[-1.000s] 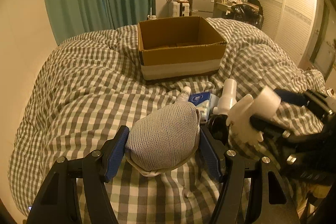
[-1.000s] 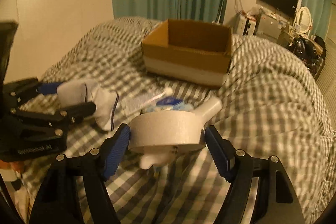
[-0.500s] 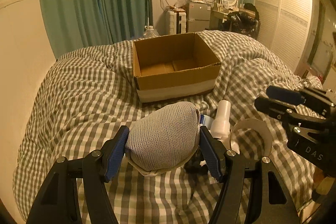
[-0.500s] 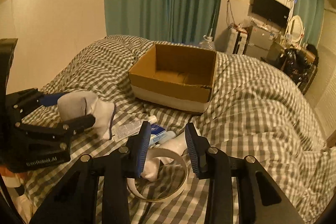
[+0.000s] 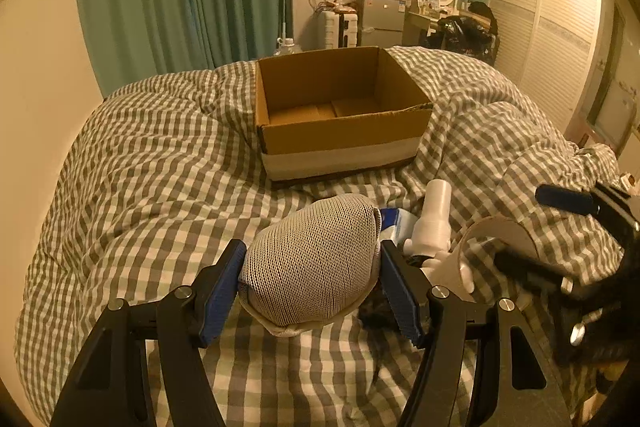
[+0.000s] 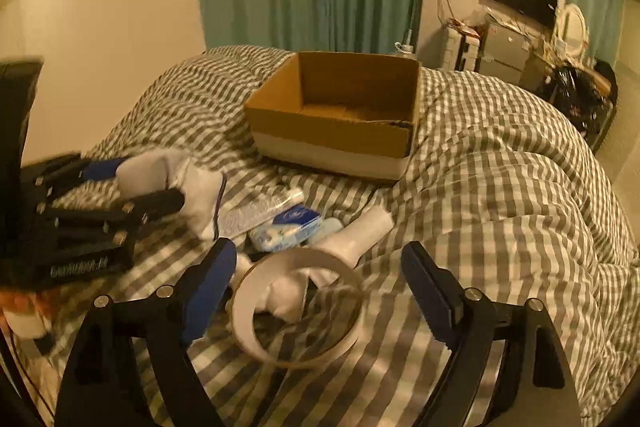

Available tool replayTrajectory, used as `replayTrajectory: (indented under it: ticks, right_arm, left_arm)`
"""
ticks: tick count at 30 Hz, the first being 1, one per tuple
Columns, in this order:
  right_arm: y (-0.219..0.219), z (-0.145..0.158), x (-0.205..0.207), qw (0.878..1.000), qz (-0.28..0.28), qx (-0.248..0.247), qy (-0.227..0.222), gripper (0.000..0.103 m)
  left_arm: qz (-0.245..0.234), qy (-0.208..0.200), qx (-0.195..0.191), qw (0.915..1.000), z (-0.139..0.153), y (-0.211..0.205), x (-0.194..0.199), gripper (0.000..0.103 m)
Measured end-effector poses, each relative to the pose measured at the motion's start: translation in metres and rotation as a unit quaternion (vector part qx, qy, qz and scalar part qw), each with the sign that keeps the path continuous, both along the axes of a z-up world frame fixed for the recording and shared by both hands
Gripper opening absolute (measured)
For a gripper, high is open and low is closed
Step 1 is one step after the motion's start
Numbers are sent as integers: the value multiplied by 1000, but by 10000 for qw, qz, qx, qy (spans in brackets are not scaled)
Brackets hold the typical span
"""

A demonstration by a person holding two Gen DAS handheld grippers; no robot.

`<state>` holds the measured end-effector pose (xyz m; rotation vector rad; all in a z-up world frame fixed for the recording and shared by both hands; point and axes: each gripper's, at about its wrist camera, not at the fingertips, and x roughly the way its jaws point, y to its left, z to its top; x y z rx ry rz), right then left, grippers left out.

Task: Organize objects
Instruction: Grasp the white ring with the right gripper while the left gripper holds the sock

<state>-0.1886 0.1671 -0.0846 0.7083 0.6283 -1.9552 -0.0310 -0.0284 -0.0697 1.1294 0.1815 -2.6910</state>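
My left gripper is shut on a rolled grey-white sock, held above the checked bedcover; it also shows in the right wrist view. My right gripper is open and empty, its jaws wide on either side of a white tape ring lying on the bed. The ring also shows in the left wrist view. An open, empty cardboard box stands farther up the bed. A white plastic bottle lies by the ring.
A blue-white packet and a small tube lie between the grippers. The checked bedcover bulges on the right. Green curtains, a wall on the left, and furniture with a TV stand behind the bed.
My right gripper let go of the white tape ring, which now lies on the bed, and its jaws opened wide. My left gripper rose a little with the sock.
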Motion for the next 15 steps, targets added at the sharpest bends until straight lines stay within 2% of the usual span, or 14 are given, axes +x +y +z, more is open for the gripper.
replayTrajectory:
  ticks: [7,15]
  right_arm:
    - [-8,-23,16,9982,64,524,272,87]
    - [-11,-34,14,9962,-13,753,437,90]
  left_arm:
    - [63,25,36,10000,0,-2,12,69]
    - [78,-30,69,9999,-2,-2,13,69]
